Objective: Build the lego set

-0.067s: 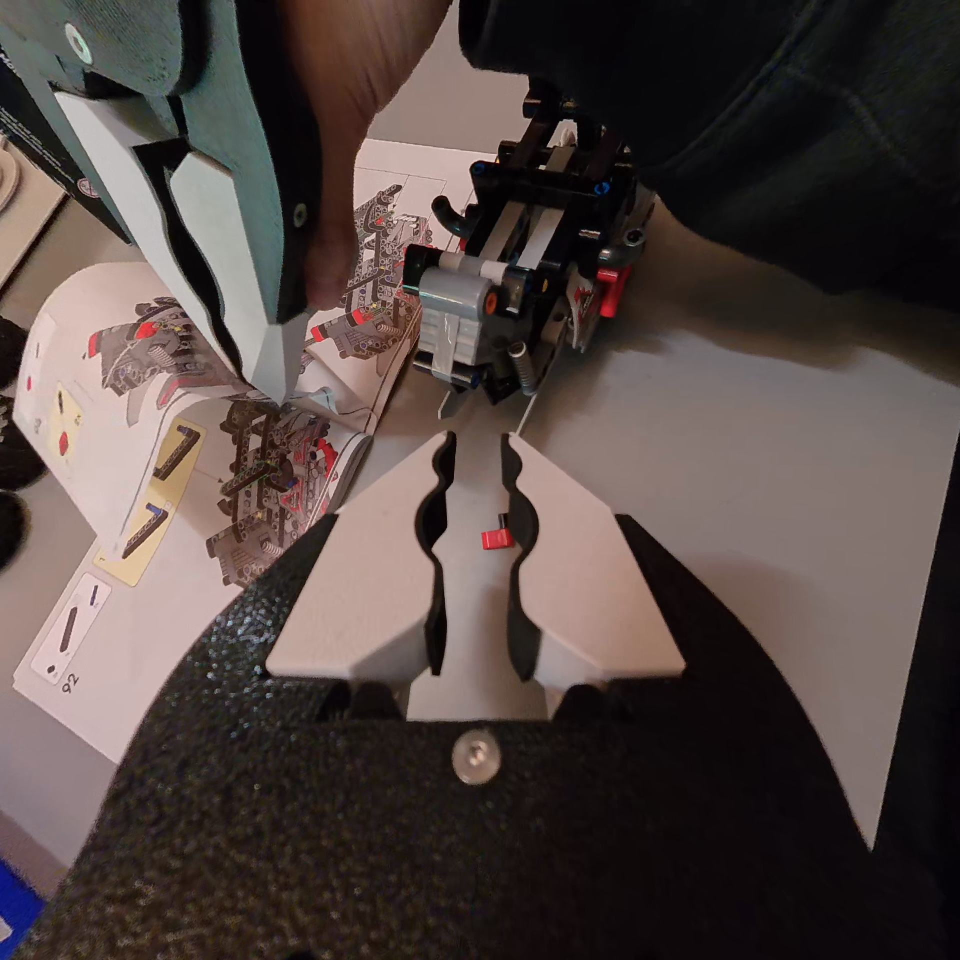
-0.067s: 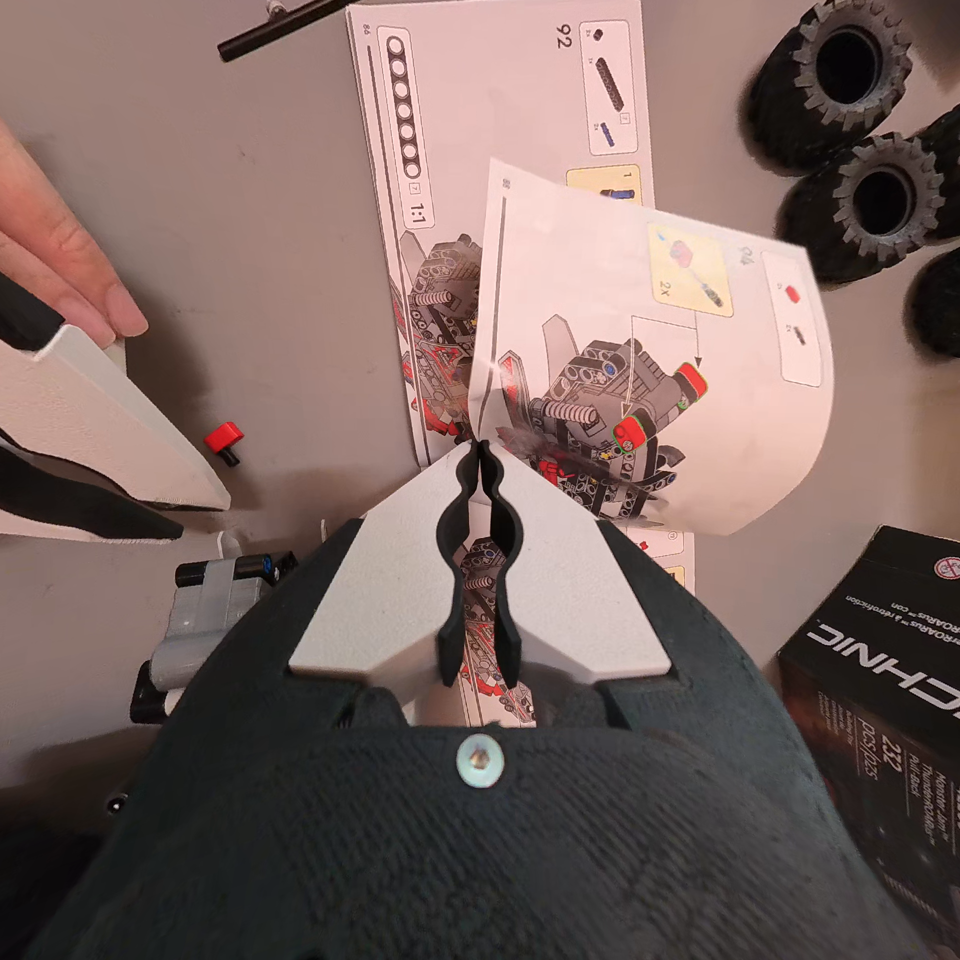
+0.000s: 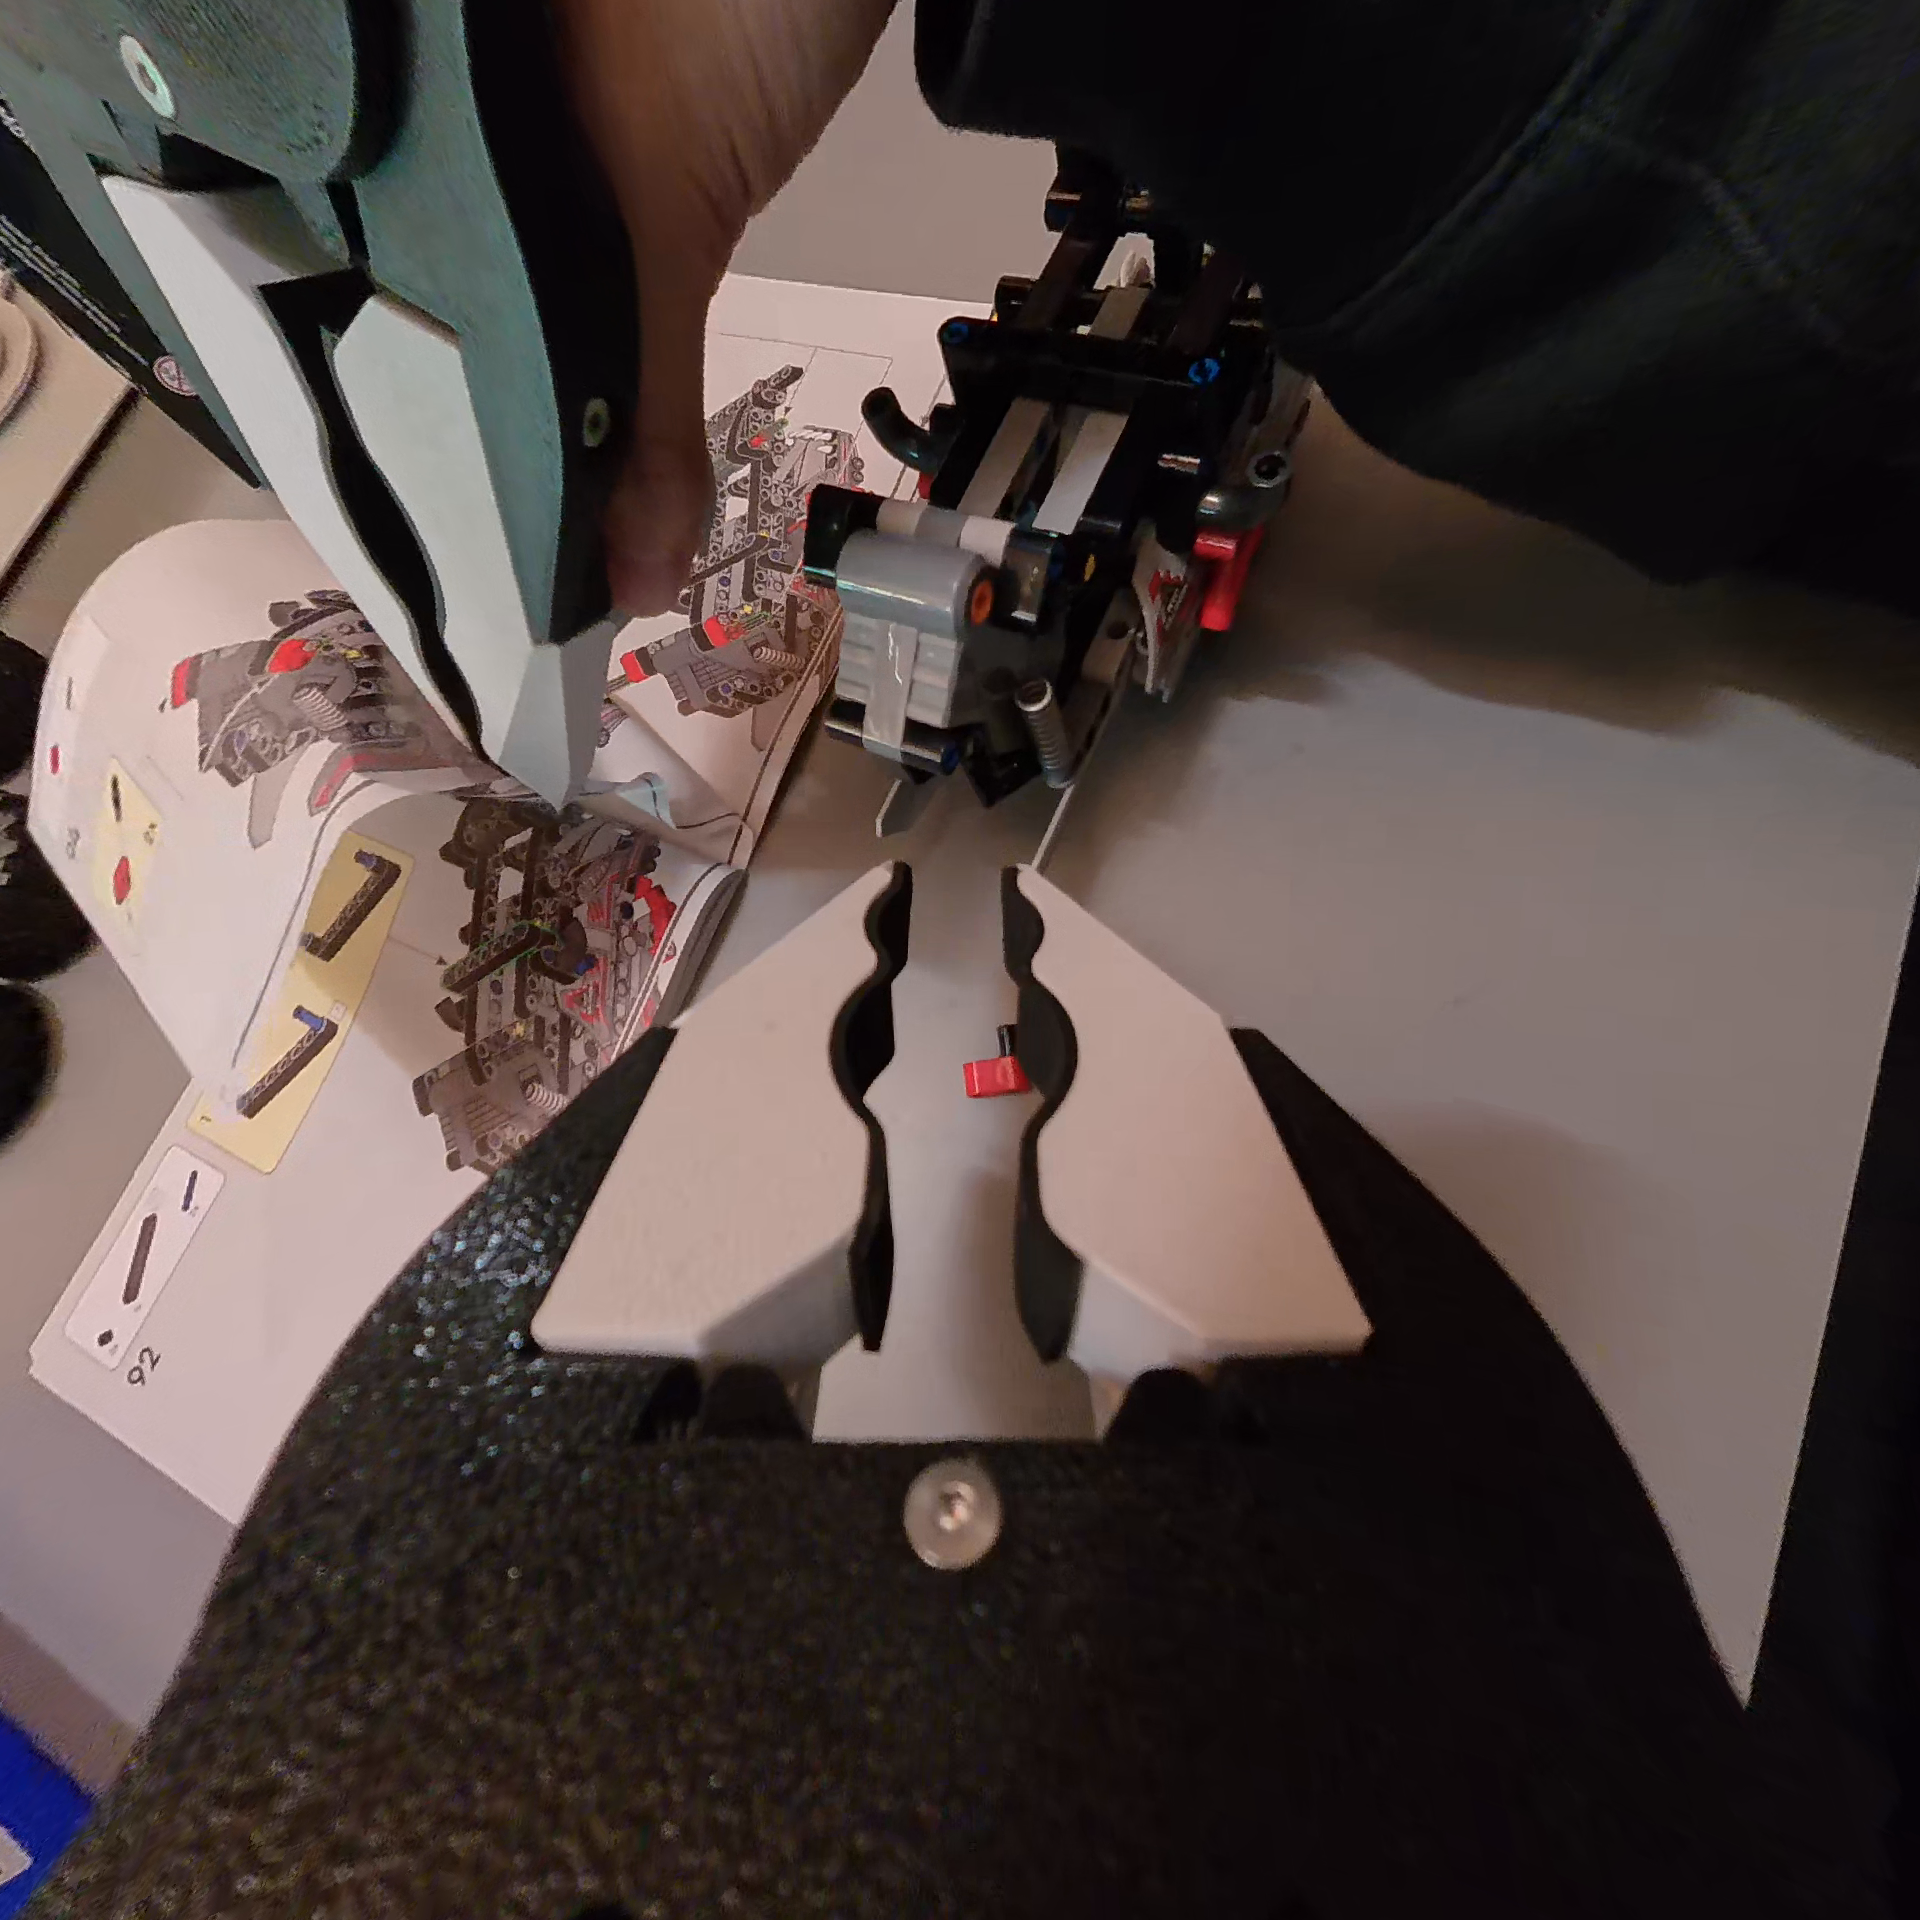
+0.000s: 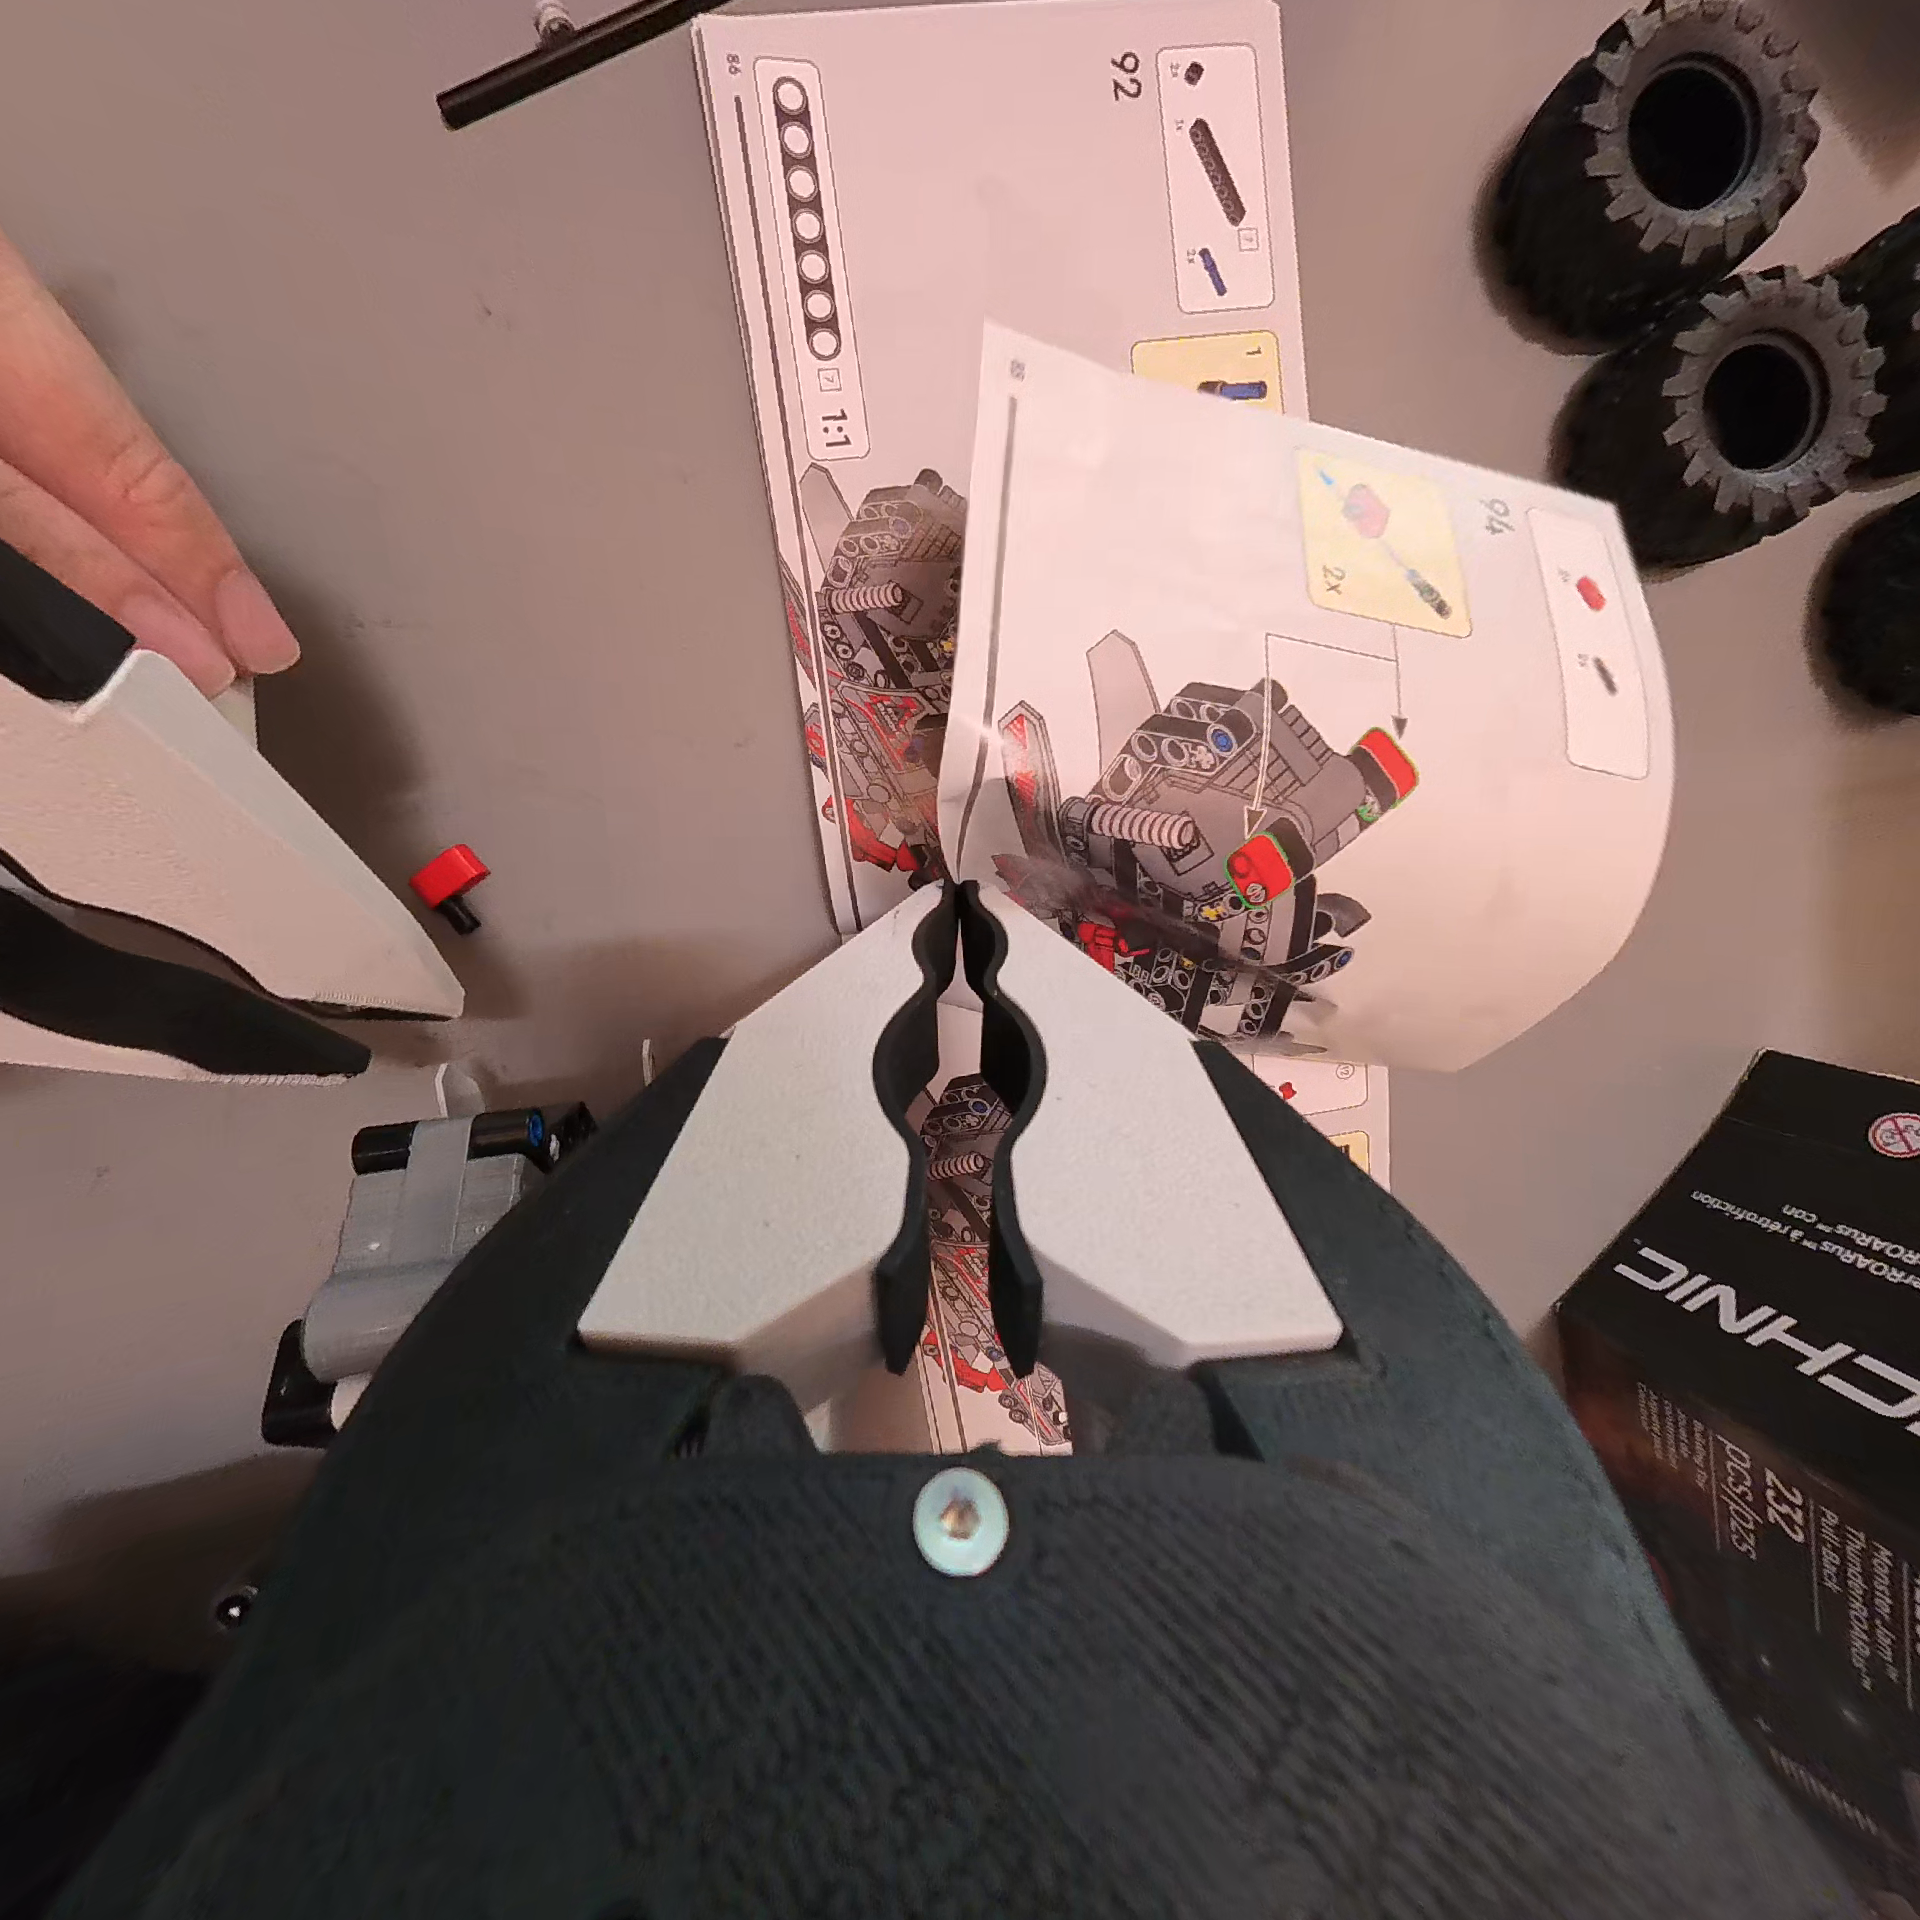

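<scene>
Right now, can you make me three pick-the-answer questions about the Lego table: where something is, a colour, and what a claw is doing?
1. Where is the small red piece?
A. Between the left gripper's open jaws, on the table
B. On a tyre
C. On the box

2. What colour are the tyres?
A. Red
B. Black
C. White

3. What is the right gripper doing?
A. Holding the model
B. Hanging open
C. Pinching a booklet page

Answers: 1 A, it lies on grey tabletop inside the gap. 2 B, all are black. 3 C, the curled page runs into its closed tips.

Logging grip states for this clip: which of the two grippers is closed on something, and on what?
The right gripper: its tips pinch the lifted page of the instruction booklet. The left gripper is open, holding nothing, over the small red piece on the table.
</scene>
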The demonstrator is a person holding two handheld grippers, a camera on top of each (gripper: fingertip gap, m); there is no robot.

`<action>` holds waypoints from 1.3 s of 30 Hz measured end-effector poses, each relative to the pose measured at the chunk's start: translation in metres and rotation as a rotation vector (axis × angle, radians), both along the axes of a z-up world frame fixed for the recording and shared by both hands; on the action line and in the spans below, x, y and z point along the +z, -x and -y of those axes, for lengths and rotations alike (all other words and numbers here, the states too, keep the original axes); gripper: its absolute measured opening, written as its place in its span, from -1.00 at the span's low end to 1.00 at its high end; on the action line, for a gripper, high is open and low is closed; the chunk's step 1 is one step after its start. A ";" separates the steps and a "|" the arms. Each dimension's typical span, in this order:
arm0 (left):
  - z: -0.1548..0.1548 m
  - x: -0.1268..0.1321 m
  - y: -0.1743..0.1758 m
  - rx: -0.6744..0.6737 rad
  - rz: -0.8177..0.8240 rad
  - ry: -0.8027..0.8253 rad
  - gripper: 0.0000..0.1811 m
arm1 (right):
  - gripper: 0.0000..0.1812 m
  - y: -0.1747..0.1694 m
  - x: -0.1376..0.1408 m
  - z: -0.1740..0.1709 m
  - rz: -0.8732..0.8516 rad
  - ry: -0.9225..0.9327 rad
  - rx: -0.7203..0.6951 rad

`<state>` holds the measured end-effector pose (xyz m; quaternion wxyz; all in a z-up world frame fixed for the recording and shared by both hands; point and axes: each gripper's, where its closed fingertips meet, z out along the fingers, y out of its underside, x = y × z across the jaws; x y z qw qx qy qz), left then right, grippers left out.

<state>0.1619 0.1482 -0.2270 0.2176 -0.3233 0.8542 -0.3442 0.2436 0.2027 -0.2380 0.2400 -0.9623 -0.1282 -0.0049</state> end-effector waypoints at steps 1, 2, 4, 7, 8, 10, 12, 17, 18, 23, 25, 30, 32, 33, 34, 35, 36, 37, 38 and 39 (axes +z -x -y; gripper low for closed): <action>0.000 0.000 0.000 -0.002 0.000 -0.001 -0.84 | -1.00 0.000 0.000 0.000 0.000 -0.001 -0.001; 0.001 0.000 0.000 -0.004 0.000 -0.003 -0.84 | -1.00 -0.001 0.000 0.000 0.001 -0.001 -0.004; 0.002 -0.001 0.001 -0.011 0.000 -0.010 -0.84 | -1.00 -0.002 0.001 0.000 -0.001 -0.006 -0.015; 0.003 -0.002 0.002 -0.024 0.005 -0.029 -0.84 | -1.00 -0.003 0.002 0.000 -0.002 -0.008 -0.020; 0.003 -0.002 0.003 -0.029 0.006 -0.038 -0.84 | -1.00 -0.003 0.001 0.000 -0.002 -0.007 -0.029; 0.004 -0.003 0.004 -0.038 0.006 -0.050 -0.84 | -1.00 -0.005 0.001 0.000 -0.007 -0.007 -0.045; 0.008 -0.004 0.006 -0.059 0.006 -0.057 -0.85 | -1.00 -0.005 0.001 0.000 -0.010 -0.005 -0.044; 0.014 -0.006 0.011 -0.106 0.024 -0.104 -0.86 | -1.00 -0.004 0.001 0.000 -0.008 -0.003 -0.038; 0.016 -0.006 0.012 -0.120 0.032 -0.119 -0.86 | -1.00 -0.003 0.001 0.000 -0.007 -0.001 -0.036; 0.021 -0.010 0.016 -0.161 0.038 -0.160 -0.86 | -1.00 -0.002 -0.001 0.000 -0.010 0.002 -0.029; 0.021 -0.010 0.016 -0.164 0.037 -0.162 -0.86 | -1.00 -0.002 -0.001 0.000 -0.008 0.005 -0.025; 0.016 -0.009 0.014 -0.148 0.039 -0.161 -0.86 | -1.00 0.001 -0.002 -0.001 -0.008 0.007 -0.009; 0.014 -0.009 0.013 -0.141 0.041 -0.158 -0.86 | -1.00 0.001 -0.002 -0.001 -0.007 0.010 -0.003; 0.014 -0.008 0.013 -0.139 0.042 -0.155 -0.87 | -1.00 0.002 -0.002 -0.001 -0.005 0.012 0.002; 0.014 -0.008 0.012 -0.138 0.042 -0.152 -0.87 | -1.00 0.002 -0.002 0.000 -0.004 0.013 0.005; 0.014 -0.008 0.012 -0.137 0.042 -0.151 -0.87 | -1.00 0.002 -0.002 0.000 -0.003 0.014 0.005; 0.014 -0.008 0.012 -0.137 0.042 -0.152 -0.87 | -1.00 0.002 -0.002 -0.001 -0.001 0.012 0.008; 0.014 -0.009 0.012 -0.138 0.040 -0.154 -0.87 | -1.00 0.003 -0.002 -0.001 -0.002 0.012 0.009; 0.014 -0.010 0.012 -0.138 0.039 -0.157 -0.87 | -1.00 0.003 -0.003 -0.001 -0.003 0.014 0.010; 0.014 -0.010 0.012 -0.138 0.039 -0.158 -0.87 | -1.00 0.003 -0.003 -0.001 -0.003 0.015 0.012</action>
